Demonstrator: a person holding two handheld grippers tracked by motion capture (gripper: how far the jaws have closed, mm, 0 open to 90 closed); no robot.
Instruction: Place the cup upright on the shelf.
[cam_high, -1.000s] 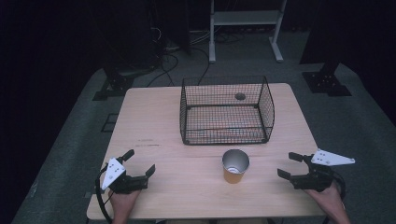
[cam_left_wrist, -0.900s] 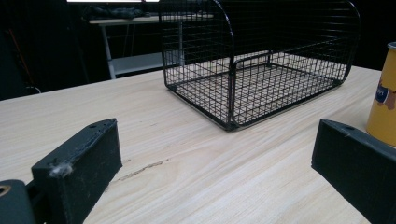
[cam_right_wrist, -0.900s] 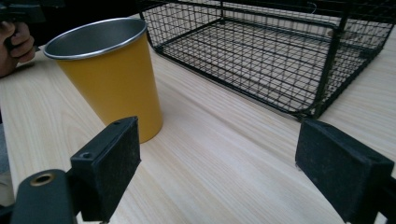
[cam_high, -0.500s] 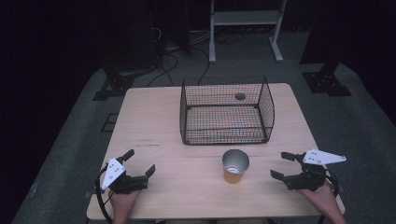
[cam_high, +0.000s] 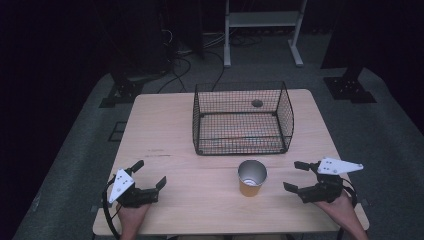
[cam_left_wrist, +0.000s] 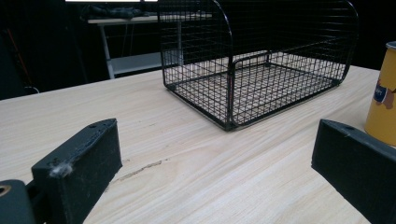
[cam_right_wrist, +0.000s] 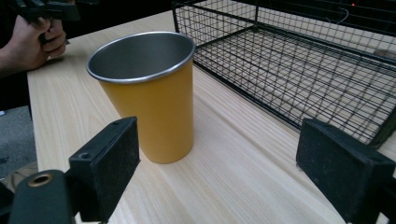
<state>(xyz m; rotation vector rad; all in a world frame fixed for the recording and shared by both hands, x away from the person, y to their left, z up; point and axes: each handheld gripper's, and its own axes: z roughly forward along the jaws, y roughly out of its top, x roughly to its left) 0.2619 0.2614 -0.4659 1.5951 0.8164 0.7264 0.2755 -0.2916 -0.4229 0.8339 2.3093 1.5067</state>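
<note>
Both claws gape; cup stands between.

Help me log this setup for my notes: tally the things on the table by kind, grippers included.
Wire basket: 1
Yellow metal cup: 1
Hand-held grippers: 2, the left gripper and the right gripper, both open
Total: 4

Cut off and unclear

In the left gripper view the yellow cup runs off the right edge, its printed mark unreadable. A small dark round thing behind the wire basket is too small to identify.
</note>
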